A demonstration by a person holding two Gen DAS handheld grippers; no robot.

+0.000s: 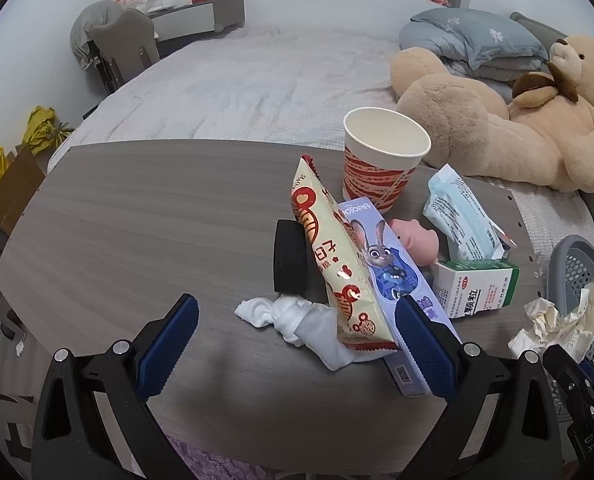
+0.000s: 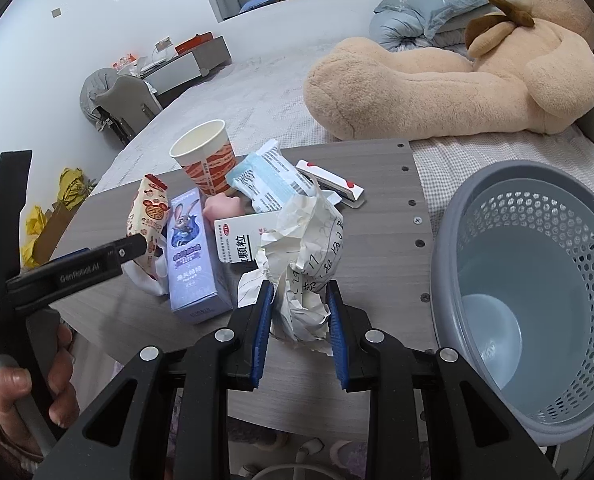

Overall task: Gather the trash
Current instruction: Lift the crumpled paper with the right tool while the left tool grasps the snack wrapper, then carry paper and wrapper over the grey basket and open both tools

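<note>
Basket [image 2: 537, 300] beside table holds nothing — paper cup [image 2: 203, 152] likewise empty.

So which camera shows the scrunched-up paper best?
The right wrist view: the crumpled paper fills the middle, pinched in the right claw. The left wrist view catches it only at its right edge.

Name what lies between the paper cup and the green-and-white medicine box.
A pink toy and a blue-white wipes packet, seen in the left wrist view.
</note>
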